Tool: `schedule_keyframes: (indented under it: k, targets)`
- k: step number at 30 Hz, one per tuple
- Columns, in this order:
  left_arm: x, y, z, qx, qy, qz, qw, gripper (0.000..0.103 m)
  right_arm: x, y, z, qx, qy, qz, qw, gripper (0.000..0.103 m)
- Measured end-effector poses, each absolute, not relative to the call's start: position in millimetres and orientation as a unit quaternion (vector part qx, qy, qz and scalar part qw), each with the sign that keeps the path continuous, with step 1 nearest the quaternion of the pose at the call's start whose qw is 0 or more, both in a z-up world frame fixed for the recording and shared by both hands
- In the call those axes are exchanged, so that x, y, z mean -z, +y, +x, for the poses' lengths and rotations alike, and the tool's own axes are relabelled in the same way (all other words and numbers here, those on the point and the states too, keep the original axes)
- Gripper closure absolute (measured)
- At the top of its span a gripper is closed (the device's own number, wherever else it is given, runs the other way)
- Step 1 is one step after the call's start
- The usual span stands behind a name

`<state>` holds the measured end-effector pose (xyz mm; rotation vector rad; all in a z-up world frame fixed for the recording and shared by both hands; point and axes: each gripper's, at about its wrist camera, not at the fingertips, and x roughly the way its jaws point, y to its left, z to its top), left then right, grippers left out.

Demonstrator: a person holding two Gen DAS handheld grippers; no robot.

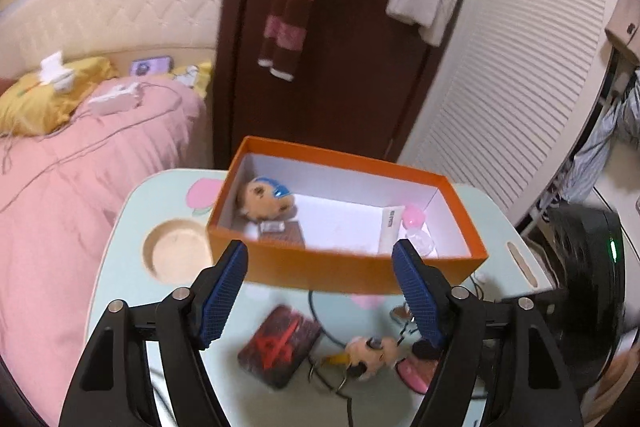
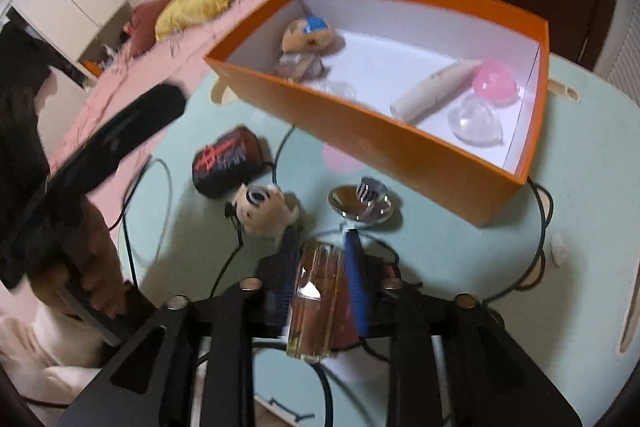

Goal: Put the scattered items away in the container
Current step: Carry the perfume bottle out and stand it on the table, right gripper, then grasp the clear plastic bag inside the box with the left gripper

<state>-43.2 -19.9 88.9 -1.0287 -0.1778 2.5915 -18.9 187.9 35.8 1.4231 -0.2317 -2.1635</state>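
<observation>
While the right gripper (image 2: 320,283) is clamping an amber glass bottle (image 2: 314,311) between its blue ribbed jaws, the left gripper (image 1: 320,291) is hovering with its jaws standing wide apart and empty, just short of the orange box (image 1: 352,267). No writing is reading clearly on any item; a red mark is showing on the dark pouch (image 2: 228,163), but it is too blurred to make out. The box is cardboard, rectangular and white-lined, and is sitting on the pale green tabletop (image 2: 580,187). It is containing a blue-haired plush doll (image 2: 306,35), a cream tube (image 2: 432,91), a pink ball (image 2: 496,83) and a clear round piece (image 2: 476,123). On the tabletop, near the box's front wall, a plush keychain (image 2: 262,207), a shiny metal piece (image 2: 360,205) and the pouch are lying close together. A thin black cable (image 2: 540,219) is looping around them. The middle of the box floor is lying open.
</observation>
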Motion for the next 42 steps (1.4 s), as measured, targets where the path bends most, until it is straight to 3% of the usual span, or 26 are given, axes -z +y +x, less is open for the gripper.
schedule_keyframes:
  k: [9, 12, 16, 20, 23, 24, 26, 27, 42]
  targets:
    - [-81, 28, -135, -0.794, -0.021, -0.560, 0.234, 0.043, -40, 214, 5, 0.840, -0.171, 0.428, 0.286, 0.062]
    - [-66, 44, -153, -0.760, 0.015, -0.615, 0.212, 0.044, -37, 219, 3, 0.834, -0.189, 0.429, 0.293, 0.062]
    - [-48, 59, -164, -0.721, 0.047, -0.665, 0.188, 0.052, -33, 222, 0, 0.824, -0.205, 0.438, 0.296, 0.062]
    - [-29, 71, -174, -0.684, 0.070, -0.707, 0.168, 0.051, -39, 225, 1, 0.823, -0.214, 0.430, 0.303, 0.062]
    - [-17, 75, -171, -0.684, 0.082, -0.707, 0.160, 0.044, -41, 225, 4, 0.820, -0.218, 0.429, 0.309, 0.062]
    - [-13, 77, -170, -0.685, 0.086, -0.706, 0.159, 0.047, -41, 225, 6, 0.819, -0.218, 0.429, 0.310, 0.062]
    - [-12, 79, -165, -0.692, 0.102, -0.696, 0.160, 0.072, -41, 224, 7, 0.819, -0.217, 0.430, 0.311, 0.062]
    - [-12, 78, -163, -0.691, 0.103, -0.696, 0.165, 0.074, -41, 223, 7, 0.819, -0.217, 0.430, 0.311, 0.062]
    - [-109, 27, -98, -0.750, 0.014, -0.620, 0.230, 0.074, -31, 227, 3, 0.812, -0.227, 0.442, 0.306, 0.062]
